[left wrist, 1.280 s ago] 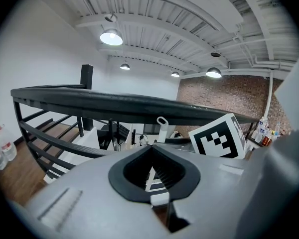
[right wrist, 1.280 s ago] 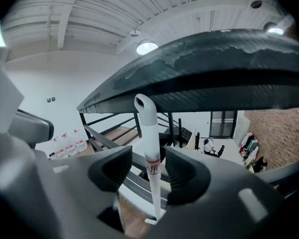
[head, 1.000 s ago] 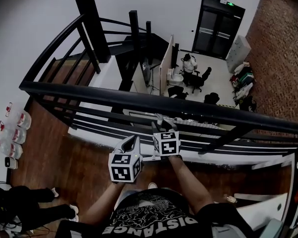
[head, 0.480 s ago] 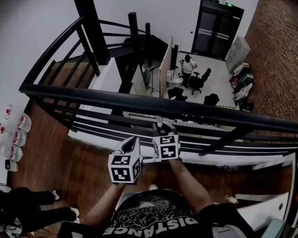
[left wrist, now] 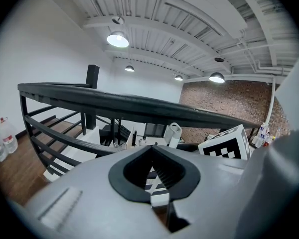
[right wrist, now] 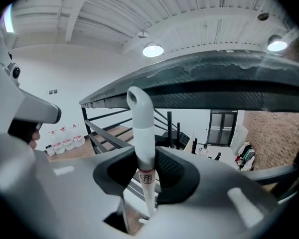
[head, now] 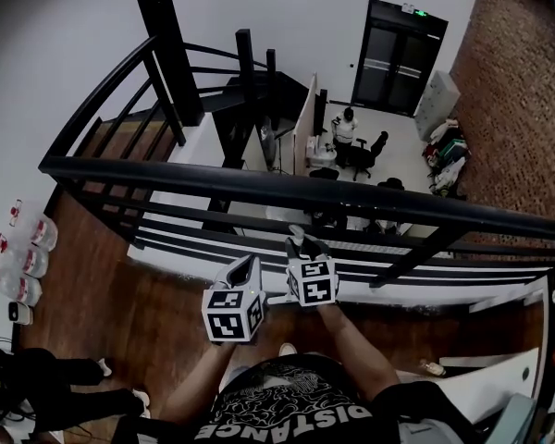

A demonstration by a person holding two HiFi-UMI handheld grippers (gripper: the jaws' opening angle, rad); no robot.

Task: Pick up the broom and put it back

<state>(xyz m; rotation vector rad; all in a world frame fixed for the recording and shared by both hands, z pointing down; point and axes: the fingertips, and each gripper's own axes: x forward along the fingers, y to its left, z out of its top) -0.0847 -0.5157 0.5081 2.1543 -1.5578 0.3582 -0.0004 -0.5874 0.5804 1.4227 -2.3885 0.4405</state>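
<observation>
In the head view we are standing on a wooden floor (head: 111, 294) at a black railing (head: 259, 188). In the left gripper view the left gripper (left wrist: 153, 171) is keeping its jaws pressed together, empty. In the right gripper view the right gripper (right wrist: 145, 178) has just been closing its jaws and is pinching the broom handle (right wrist: 142, 133) near its white top; we are judging it light, stiff and slick.
</observation>
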